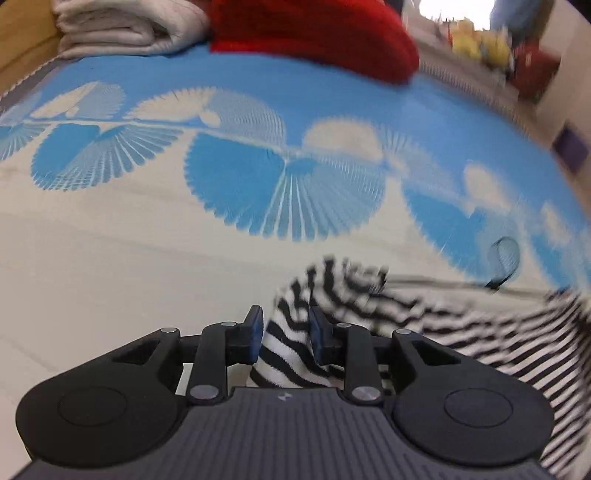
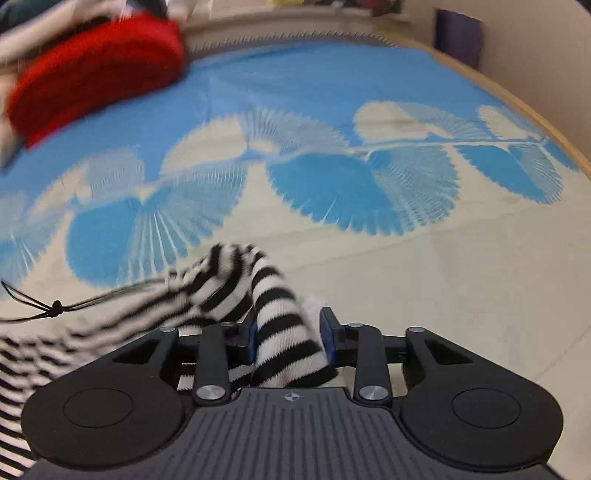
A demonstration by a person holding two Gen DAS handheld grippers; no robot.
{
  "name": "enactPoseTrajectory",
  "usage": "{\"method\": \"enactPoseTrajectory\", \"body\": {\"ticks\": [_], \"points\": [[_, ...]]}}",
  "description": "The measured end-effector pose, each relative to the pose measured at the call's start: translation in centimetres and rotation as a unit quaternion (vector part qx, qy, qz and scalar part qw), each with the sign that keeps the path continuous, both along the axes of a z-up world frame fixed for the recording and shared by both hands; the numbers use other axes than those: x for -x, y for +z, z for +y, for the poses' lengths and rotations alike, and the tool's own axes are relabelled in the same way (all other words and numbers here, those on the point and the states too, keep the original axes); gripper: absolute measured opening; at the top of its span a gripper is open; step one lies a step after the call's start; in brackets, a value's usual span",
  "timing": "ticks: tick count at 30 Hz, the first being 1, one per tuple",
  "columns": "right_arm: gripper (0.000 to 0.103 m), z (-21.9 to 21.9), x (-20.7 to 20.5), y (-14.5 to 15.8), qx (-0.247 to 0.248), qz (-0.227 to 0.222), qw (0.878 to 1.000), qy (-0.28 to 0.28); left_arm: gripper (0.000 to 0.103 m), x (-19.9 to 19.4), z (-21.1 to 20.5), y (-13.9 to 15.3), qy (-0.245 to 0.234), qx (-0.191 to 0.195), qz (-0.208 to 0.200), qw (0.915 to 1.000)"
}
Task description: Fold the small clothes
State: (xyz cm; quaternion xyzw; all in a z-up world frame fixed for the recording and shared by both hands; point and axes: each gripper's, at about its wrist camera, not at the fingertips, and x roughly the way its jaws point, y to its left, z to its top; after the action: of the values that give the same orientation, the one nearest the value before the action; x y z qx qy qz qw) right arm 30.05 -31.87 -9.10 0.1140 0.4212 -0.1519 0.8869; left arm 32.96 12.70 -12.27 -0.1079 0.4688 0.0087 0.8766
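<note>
A black-and-white striped garment lies bunched on the blue-and-cream patterned mat. It stretches between my two grippers. A fold of it sits between the blue pads of my left gripper. The jaws stand apart and the pads do not squeeze it. In the right wrist view another fold rises between the parted jaws of my right gripper, brushing the pads loosely. The rest of the striped garment trails off to the left. A thin black cord with a knot lies beside it.
A red knitted item sits at the far side of the mat, beside a folded cream textile. A wooden edge borders the mat on the right. Blurred clutter lies beyond the far edge. The cream part of the mat lies to the right.
</note>
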Motion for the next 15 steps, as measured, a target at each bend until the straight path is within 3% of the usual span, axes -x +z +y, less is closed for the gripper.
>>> {"method": "enactPoseTrajectory", "body": {"ticks": [2,6,10,15], "points": [[0.042,-0.8,1.5,1.1,-0.028,-0.013,0.999,0.008,0.032,1.0,1.8,0.5,0.009,0.039,0.013,0.9991],[0.044,-2.7,4.6,1.6,-0.068,0.005,0.997,0.032,0.035,3.8,3.8,0.1,-0.016,0.112,0.069,0.9912],[0.049,-4.2,8.2,1.7,-0.113,0.028,0.992,0.052,0.041,6.9,4.7,-0.3,-0.064,0.11,0.094,0.9874],[0.05,-5.0,11.9,1.1,-0.132,0.065,0.987,0.06,0.041,10.0,4.7,-2.0,-0.115,0.072,0.143,0.9804]]}}
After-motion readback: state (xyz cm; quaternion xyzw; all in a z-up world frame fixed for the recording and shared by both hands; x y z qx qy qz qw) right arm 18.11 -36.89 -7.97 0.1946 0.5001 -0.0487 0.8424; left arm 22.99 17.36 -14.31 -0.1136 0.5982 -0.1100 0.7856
